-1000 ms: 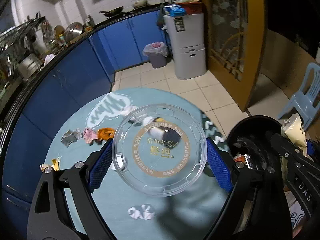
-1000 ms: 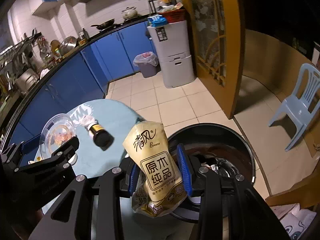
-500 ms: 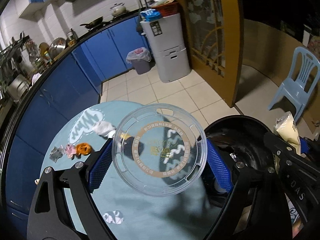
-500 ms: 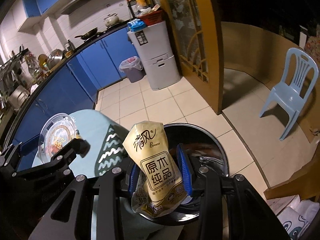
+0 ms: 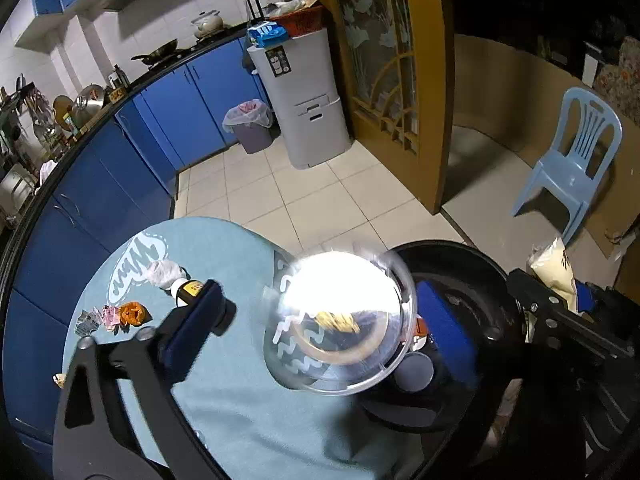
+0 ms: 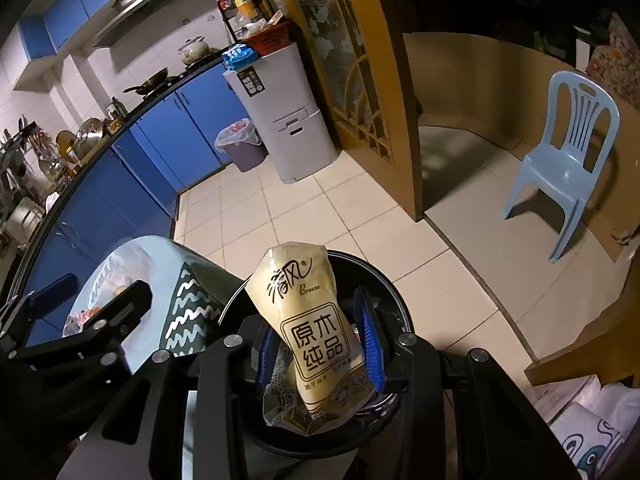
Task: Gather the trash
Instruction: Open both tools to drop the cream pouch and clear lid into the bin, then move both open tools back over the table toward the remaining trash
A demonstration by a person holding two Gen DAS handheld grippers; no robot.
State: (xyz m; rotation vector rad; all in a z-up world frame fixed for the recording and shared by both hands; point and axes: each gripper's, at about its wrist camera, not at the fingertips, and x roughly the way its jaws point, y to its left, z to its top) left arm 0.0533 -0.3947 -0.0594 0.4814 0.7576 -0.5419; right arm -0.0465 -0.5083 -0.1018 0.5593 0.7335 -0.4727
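Drop step: left tool [image 5: 316, 316] had just opened wide, lid [image 5: 338, 320] loose at bin [image 5: 460, 264] rim (blurred); right tool [image 6: 318, 350] gripped pack [image 6: 316, 332] over bin, release next.

Left gripper [image 5: 320, 320]: jaws have just been opening; the blue pads no longer touch the clear plastic lid [image 5: 340, 320].
Lid: now tilted and blurred, over the edge of the black trash bin [image 5: 472, 280].
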